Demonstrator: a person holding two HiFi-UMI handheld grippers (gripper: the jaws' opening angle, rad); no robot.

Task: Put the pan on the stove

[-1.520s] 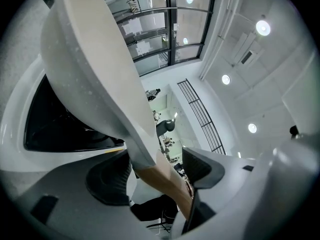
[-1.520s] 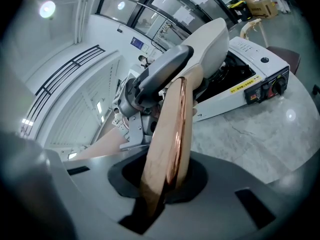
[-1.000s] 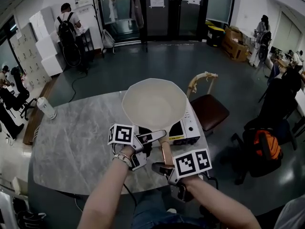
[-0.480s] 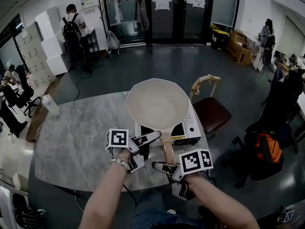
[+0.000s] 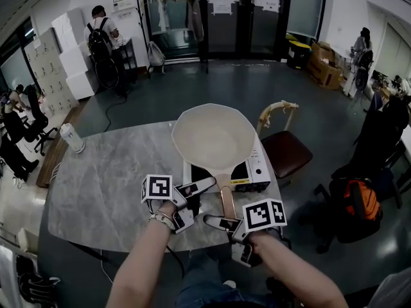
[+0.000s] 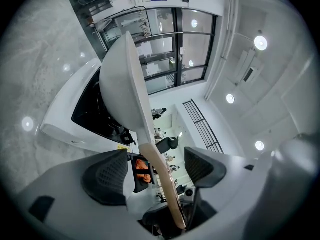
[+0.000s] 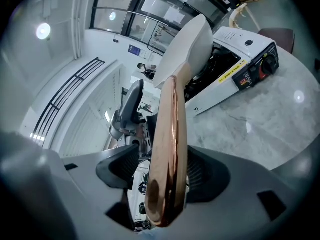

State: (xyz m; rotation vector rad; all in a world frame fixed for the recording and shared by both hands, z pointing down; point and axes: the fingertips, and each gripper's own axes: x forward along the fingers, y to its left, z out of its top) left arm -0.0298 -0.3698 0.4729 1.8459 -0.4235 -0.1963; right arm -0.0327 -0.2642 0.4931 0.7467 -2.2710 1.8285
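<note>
A cream pan (image 5: 214,138) sits on the white portable stove (image 5: 255,171) on the grey marble table (image 5: 103,191). Its copper-coloured handle (image 5: 225,202) points back toward me. My left gripper (image 5: 192,197) is open at the handle's left side. In the left gripper view the handle (image 6: 161,176) runs between the spread pads (image 6: 106,176) of my left gripper (image 6: 155,166) without touching them. My right gripper (image 5: 221,226) is at the handle's end. Its jaws are opening, and in the right gripper view the handle (image 7: 167,149) lies loose between the pads (image 7: 120,166) of that gripper (image 7: 160,166).
A white bottle (image 5: 72,137) stands at the table's far left corner. A brown chair (image 5: 284,151) is tucked close to the table behind the stove on the right. An orange backpack (image 5: 357,195) lies on the floor to the right. People stand far off.
The pan stays on the stove and both grippers stay by its handle. The right gripper's finger stands slightly farther from the handle than a second ago.
</note>
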